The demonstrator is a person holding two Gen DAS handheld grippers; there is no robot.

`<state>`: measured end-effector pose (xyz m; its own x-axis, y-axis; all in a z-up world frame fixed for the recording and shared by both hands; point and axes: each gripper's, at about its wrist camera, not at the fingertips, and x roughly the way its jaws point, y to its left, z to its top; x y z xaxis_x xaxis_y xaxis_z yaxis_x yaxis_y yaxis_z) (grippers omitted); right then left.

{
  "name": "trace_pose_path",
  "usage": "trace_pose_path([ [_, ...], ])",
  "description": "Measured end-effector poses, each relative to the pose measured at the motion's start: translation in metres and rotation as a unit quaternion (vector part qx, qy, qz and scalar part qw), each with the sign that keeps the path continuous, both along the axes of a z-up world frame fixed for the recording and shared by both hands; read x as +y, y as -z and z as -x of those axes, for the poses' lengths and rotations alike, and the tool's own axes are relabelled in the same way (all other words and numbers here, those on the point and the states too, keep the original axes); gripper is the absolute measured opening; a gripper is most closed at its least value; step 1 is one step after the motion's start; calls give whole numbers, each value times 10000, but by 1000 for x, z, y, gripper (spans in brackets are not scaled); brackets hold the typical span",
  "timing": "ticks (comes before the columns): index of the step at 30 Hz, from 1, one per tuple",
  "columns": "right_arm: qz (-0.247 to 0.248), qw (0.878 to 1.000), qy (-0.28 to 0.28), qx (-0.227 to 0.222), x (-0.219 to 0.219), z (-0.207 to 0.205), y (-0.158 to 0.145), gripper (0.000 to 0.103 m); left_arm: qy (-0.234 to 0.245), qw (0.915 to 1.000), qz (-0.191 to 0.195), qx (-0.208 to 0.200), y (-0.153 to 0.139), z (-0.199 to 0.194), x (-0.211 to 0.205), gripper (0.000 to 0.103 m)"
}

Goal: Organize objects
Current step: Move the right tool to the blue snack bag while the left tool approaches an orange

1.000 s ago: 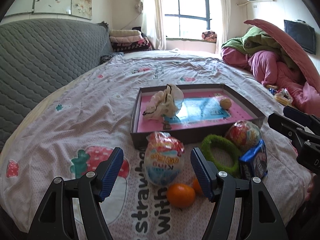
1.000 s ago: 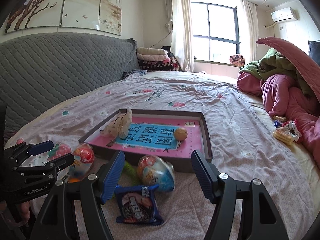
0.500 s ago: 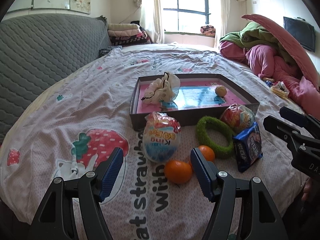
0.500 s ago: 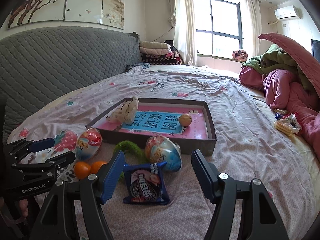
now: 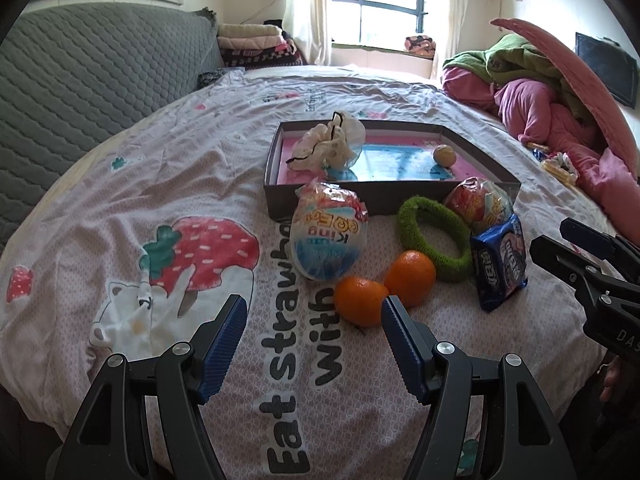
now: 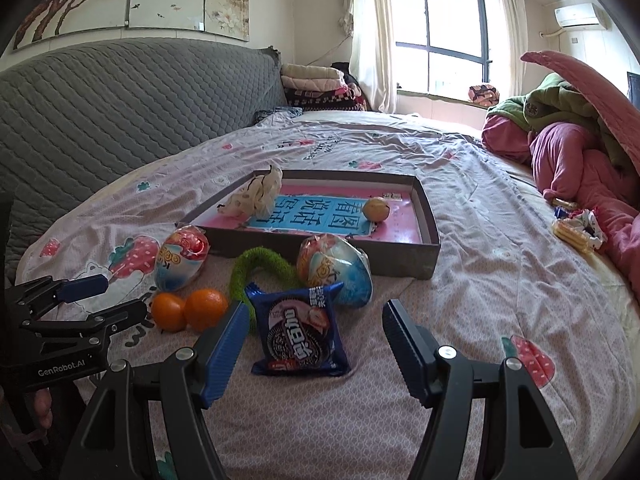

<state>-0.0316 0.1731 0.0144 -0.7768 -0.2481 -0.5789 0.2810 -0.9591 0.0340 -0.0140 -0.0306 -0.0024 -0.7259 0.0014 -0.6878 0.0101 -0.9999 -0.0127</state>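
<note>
A shallow grey box (image 5: 360,196) (image 6: 430,236) with a pink floor lies on the bed, holding a crumpled white cloth (image 5: 328,144) (image 6: 256,196) and a small yellow ball (image 5: 444,155) (image 6: 375,209). In front of it lie two wrapped egg-shaped packs (image 5: 328,236) (image 6: 182,258), (image 5: 478,202) (image 6: 334,270), a green fuzzy ring (image 5: 434,236) (image 6: 260,264), two oranges (image 5: 360,300) (image 6: 188,308) and a blue cookie pack (image 5: 500,262) (image 6: 300,330). My left gripper (image 5: 314,316) is open, just short of the oranges. My right gripper (image 6: 314,316) is open, its jaws on either side of the cookie pack's near end without touching it.
A grey quilted headboard (image 6: 100,112) runs along the left. Pink and green bedding (image 5: 552,96) is piled at the right, with small snack packs (image 6: 576,228) beside it. Folded blankets (image 6: 316,84) are stacked by the window. The printed sheet (image 5: 140,200) spreads left of the box.
Both grippers tilted further down and drew back a little, so the objects now sit higher in both views and both oranges show in full. Both jaws stayed open.
</note>
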Motion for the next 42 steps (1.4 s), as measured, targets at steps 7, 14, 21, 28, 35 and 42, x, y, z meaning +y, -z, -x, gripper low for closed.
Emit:
trace_pose_path([
  [7, 87, 9997, 50, -226, 4, 1, 8, 69, 99, 9999, -66, -123, 6, 3, 5, 71],
  [14, 81, 9993, 30, -365, 2, 3, 14, 69, 177, 9995, -113, -237, 12, 7, 9, 71],
  [21, 40, 9987, -4, -509, -3, 8, 21, 69, 163, 9989, -270, -347, 19, 15, 6, 71],
  [28, 64, 9980, 23, -631, -3, 14, 27, 69, 148, 9984, -363, -403, 23, 21, 6, 71],
  [35, 37, 9975, 10, -708, -7, 19, 31, 69, 117, 9982, -398, -427, 26, 28, 6, 71],
  [42, -75, 9971, 39, -758, -11, 27, 36, 69, 130, 9981, -414, -433, 29, 35, 9, 71],
])
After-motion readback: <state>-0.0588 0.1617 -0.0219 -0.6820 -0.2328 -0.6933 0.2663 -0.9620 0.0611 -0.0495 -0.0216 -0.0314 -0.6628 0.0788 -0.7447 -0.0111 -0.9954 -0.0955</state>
